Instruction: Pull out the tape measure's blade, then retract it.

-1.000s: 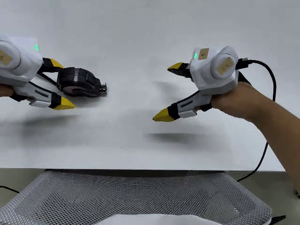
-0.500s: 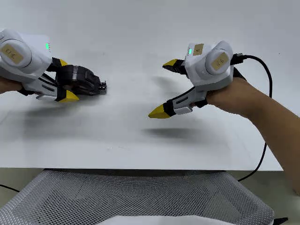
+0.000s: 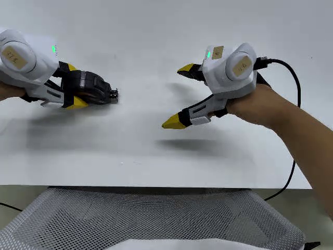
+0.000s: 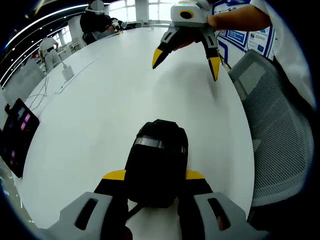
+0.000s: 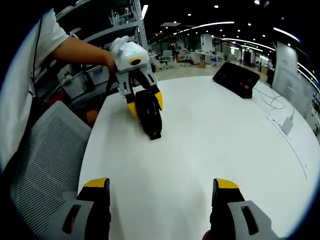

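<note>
A black tape measure (image 3: 92, 88) rests on the white table at the left, its blade tip (image 3: 115, 95) pointing right. My left gripper (image 3: 73, 84) is shut on its body; the case (image 4: 157, 165) sits between my yellow-tipped fingers in the left gripper view. In the right gripper view the tape measure (image 5: 149, 115) stands ahead, held by the other gripper (image 5: 144, 102). My right gripper (image 3: 179, 96) hovers open above the table's middle, apart from the tape, nothing between its fingers (image 5: 159, 186). In the left gripper view it appears far ahead as the right gripper (image 4: 186, 52).
The white table (image 3: 156, 151) stretches wide between the grippers. A black cable (image 3: 297, 109) trails from the right gripper over the table's right edge. A grey mesh chair (image 3: 156, 219) sits below the front edge. A dark tablet (image 5: 235, 79) lies far across the table.
My left gripper has gone from open around the tape measure to shut on it. The right gripper has drifted slightly left and lower.
</note>
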The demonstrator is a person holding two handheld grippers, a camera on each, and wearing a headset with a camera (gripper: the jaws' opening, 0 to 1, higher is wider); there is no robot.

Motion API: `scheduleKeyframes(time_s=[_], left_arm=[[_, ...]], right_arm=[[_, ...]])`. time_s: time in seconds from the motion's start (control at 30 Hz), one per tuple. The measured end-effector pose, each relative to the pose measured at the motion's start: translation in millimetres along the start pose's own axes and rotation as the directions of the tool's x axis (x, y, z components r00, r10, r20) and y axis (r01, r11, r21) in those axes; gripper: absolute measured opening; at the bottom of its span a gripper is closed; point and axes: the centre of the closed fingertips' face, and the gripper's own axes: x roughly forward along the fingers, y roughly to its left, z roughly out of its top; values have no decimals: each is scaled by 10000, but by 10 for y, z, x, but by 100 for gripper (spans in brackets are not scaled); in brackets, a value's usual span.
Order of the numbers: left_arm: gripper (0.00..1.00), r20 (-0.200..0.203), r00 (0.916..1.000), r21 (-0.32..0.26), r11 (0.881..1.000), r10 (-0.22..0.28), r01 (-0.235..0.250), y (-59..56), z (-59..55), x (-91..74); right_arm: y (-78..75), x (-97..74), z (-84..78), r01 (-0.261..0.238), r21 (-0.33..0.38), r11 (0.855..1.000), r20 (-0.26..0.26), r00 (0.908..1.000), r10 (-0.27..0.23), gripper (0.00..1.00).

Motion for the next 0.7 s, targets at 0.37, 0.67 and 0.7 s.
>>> scheduleKeyframes(time_s=[0.37,0.67,0.7], left_arm=[[32,-402,9992,433,9990,-49,66,0,-23,-10],[31,-404,9992,435,9990,-32,50,4,-20,-10],[31,-403,9992,439,9990,-31,49,5,-20,-10]], right_arm=[[34,138,88,-130,-179,9998,280,9995,135,75],[41,363,313,-171,-411,9990,863,9961,206,65],[32,376,342,-125,-504,9987,943,9954,172,63]])
